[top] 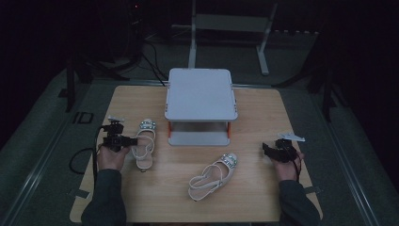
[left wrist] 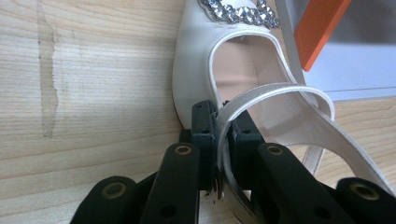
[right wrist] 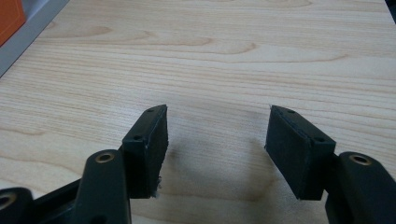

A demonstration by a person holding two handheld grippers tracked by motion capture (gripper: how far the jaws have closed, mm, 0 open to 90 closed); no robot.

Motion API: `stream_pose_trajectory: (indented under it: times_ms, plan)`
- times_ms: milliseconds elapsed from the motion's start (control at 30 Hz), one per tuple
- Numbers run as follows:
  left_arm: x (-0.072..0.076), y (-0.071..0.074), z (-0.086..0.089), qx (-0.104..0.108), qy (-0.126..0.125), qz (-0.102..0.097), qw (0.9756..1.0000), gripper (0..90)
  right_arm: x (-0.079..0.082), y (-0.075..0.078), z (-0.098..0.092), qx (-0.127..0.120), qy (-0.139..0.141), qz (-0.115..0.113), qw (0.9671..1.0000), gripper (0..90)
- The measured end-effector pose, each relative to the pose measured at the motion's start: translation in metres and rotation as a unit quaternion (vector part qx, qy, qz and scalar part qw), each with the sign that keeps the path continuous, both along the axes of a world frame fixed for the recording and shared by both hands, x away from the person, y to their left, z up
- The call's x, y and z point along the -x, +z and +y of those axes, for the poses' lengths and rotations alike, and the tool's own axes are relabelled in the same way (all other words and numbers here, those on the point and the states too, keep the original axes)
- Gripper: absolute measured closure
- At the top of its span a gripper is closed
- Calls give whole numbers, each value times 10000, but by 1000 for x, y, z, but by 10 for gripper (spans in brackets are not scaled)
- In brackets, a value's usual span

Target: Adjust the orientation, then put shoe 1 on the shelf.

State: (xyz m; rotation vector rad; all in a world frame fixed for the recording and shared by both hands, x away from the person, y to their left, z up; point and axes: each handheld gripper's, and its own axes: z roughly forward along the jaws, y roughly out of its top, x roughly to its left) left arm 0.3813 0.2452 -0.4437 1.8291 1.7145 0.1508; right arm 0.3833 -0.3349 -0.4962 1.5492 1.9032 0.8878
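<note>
I'm looking down on a light wooden table [top: 263,197] standing on a grey carpeted floor [top: 42,117] in a very dim room. Beyond its far edge I can see a white metal frame [top: 230,23] with two legs, and black cables [top: 150,61] trailing across the floor into darkness.

1. My right gripper [right wrist: 217,154] has its two black jaws standing wide apart, nothing between them.
2. Bare wooden table [right wrist: 233,56] lies under and beyond them.
3. Far left: a grey shelf edge [right wrist: 32,28] with an orange post [right wrist: 9,18].
</note>
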Motion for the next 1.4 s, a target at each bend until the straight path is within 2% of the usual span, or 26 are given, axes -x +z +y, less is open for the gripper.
stream_pose_trajectory:
  times_ms: [367, 633, 1400]
  plan:
    - [-1, 8, 7, 105, 41, -81, 9999, 839, 0, 0, 0, 12, 1, 13, 10000, 388]
    - [-3, 22, 11, 180, 60, -212, 9996, 839, -1, -1, 1, 11, 2, 32, 10000, 388]
    - [-12, 53, 18, 264, 54, -382, 9989, 838, -1, -2, 0, -5, -23, 58, 10000, 388]
